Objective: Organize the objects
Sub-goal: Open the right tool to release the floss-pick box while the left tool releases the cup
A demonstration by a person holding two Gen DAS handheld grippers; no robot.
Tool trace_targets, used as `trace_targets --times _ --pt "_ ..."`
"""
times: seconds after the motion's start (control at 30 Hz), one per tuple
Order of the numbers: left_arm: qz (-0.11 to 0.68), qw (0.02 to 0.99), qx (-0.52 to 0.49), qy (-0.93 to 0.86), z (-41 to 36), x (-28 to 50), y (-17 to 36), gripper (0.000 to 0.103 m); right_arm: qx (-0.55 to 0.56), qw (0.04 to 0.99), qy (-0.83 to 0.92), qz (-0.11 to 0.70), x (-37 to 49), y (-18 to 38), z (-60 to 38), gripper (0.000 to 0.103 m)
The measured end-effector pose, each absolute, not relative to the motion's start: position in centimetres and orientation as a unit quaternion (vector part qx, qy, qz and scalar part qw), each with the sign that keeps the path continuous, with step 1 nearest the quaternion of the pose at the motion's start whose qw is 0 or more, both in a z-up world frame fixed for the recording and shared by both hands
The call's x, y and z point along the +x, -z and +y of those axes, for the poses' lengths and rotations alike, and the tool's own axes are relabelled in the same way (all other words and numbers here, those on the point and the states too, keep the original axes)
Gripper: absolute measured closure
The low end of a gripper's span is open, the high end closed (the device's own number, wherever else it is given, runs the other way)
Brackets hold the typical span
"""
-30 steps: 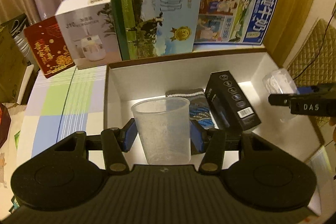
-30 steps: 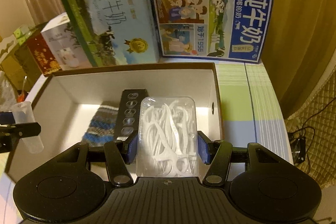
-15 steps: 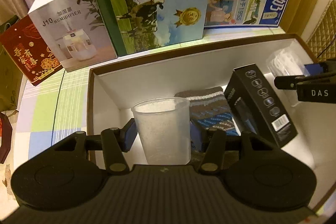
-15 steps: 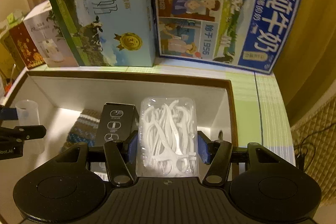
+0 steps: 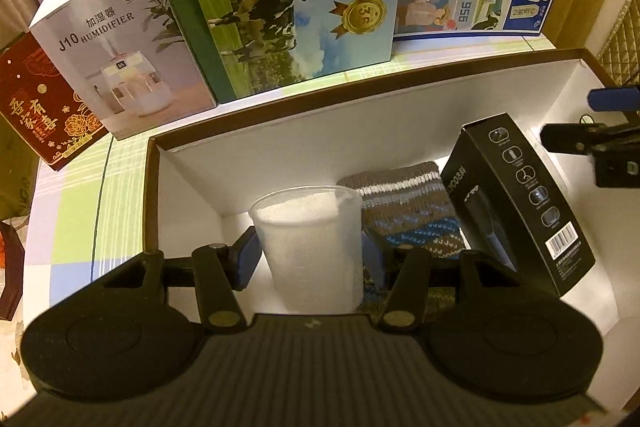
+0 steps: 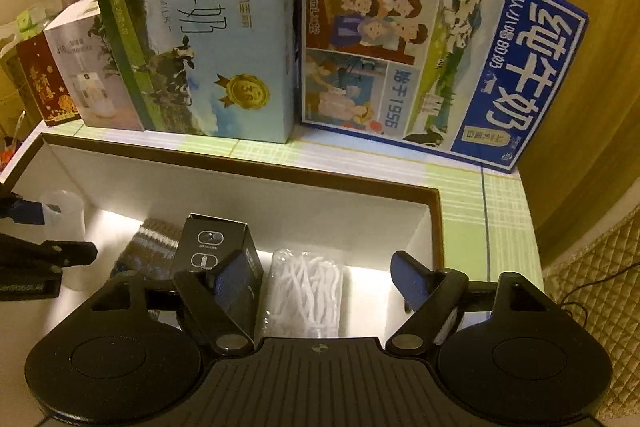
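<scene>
Floss pick pack [image 6: 306, 297] now released, laid in box [image 6: 248, 169] between spread right tongs [image 6: 324, 279]. Cup [image 5: 310, 247] clamped in left tongs [image 5: 310, 261], held over box; placement judged next.

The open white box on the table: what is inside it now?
Inside the box: a knitted sock, a black carton, a pack of floss picks, and a plastic cup held by the left gripper. The floor under them is hidden.
</scene>
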State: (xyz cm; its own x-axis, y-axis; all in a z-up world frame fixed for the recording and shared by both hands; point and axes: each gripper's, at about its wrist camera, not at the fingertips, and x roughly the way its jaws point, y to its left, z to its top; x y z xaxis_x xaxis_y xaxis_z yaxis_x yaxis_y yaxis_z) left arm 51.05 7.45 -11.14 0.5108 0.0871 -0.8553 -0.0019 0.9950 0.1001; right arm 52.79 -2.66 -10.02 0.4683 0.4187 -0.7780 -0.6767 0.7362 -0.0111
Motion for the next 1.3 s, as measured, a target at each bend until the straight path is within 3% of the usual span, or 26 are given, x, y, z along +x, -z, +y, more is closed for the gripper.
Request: trace_targets --times 0.07,0.13,0.43,0.83,1.3 --pt "0.491 0.87 0.042 -0.028 7.5 51.0 11.0 0.051 -0.155 0.841 -0.329 0.401 52.5 9.8 -3.1 0.027" --pt "0.488 0.871 0.042 -0.028 7.4 50.9 10.7 0.037 -0.151 0.842 -0.331 0.399 52.0 9.6 -3.5 0.027" --pt "0.473 0.88 0.018 -0.023 7.6 48.7 8.6 0.022 -0.121 0.839 -0.349 0.399 49.1 8.2 -6.0 0.017" --pt "0.463 0.886 -0.009 -0.034 7.4 43.9 5.2 0.014 -0.092 0.839 -0.353 0.403 45.3 6.6 -8.9 0.008" --pt "0.454 0.889 -0.03 -0.046 6.5 37.9 2.6 0.014 -0.074 0.841 -0.356 0.401 41.2 4.5 -11.2 0.006"
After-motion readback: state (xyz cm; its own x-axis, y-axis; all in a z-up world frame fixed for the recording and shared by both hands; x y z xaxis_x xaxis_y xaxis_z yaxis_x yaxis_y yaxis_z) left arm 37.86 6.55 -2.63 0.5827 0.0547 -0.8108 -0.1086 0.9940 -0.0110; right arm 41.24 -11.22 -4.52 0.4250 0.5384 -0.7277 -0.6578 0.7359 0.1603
